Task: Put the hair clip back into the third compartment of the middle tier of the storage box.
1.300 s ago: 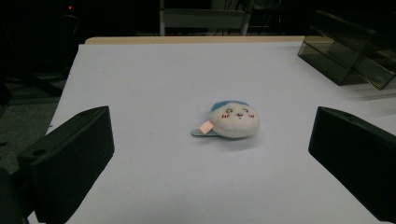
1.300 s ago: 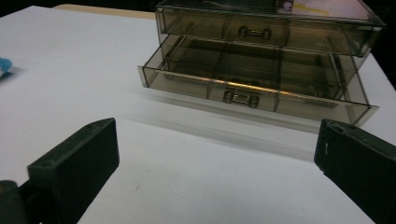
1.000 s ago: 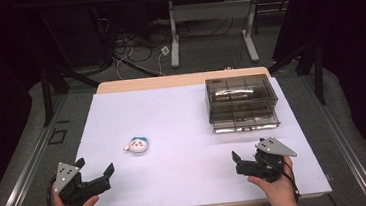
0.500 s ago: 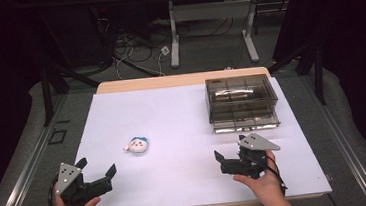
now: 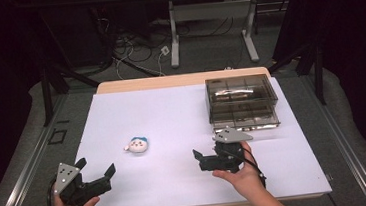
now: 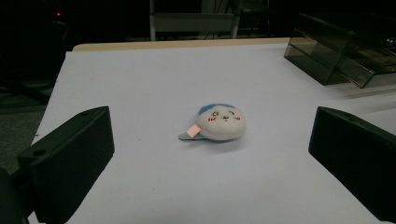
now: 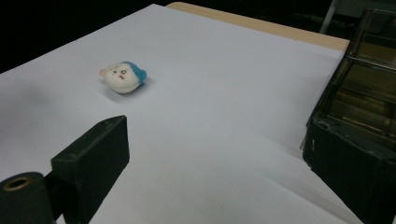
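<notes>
Right gripper (image 5: 202, 157) is sliding leftward across the tabletop, jaws wide though they have just been narrowing a touch, nothing between them. The plush toy (image 5: 137, 145) lies left of centre, well apart from the smoked box (image 5: 241, 103) at the far right corner. Left gripper (image 5: 97, 175) waits, jaws spread and empty, arguably the nearer one. Its own view shows the toy's face (image 6: 220, 123) dead ahead; the right gripper view has the toy (image 7: 123, 77) off to its upper left.

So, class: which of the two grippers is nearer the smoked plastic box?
The right gripper: it hovers just in front of the box, while the left gripper sits at the table's opposite near corner.
</notes>
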The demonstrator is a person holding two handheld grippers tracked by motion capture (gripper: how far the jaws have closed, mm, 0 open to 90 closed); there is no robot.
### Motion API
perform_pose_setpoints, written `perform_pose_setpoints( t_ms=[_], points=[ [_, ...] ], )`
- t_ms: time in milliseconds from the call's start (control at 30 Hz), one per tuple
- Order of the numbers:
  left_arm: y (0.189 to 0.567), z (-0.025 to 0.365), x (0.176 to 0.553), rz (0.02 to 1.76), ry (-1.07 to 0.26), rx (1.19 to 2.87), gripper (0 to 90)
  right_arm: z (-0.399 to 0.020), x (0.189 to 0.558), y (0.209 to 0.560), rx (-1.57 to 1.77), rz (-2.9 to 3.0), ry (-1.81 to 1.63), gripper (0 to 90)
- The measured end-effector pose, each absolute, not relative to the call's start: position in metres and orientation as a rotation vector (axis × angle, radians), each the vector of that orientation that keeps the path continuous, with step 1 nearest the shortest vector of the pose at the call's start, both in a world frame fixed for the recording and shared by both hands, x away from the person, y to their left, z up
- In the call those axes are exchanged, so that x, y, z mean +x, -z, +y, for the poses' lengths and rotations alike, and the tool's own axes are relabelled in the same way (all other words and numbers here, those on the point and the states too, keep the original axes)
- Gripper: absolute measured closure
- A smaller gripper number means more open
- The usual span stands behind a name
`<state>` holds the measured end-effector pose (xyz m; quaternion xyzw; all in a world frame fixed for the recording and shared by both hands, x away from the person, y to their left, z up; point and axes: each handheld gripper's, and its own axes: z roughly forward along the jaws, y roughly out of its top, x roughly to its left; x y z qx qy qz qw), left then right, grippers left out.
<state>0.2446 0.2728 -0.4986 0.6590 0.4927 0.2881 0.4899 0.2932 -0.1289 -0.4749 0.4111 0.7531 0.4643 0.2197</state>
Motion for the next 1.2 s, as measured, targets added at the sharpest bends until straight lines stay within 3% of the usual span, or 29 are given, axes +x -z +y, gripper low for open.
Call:
perform_pose_setpoints(
  t_ms=[400, 567, 1200],
  points=[
    [0.499, 0.271, 0.245, 1.197, -0.683, 1.607, 0.1, -0.105, 0.306, 0.470, 1.095, 2.125, -1.266, 6.9],
    [0.500, 0.271, 0.245, 1.194, -0.685, 1.612, 0.1, -0.099, 0.310, 0.466, 1.094, 2.123, -1.250, 12.8],
    [0.500, 0.271, 0.244, 1.190, -0.684, 1.622, 0.1, -0.055, 0.326, 0.464, 0.998, 2.206, -1.197, 12.7]
  ],
)
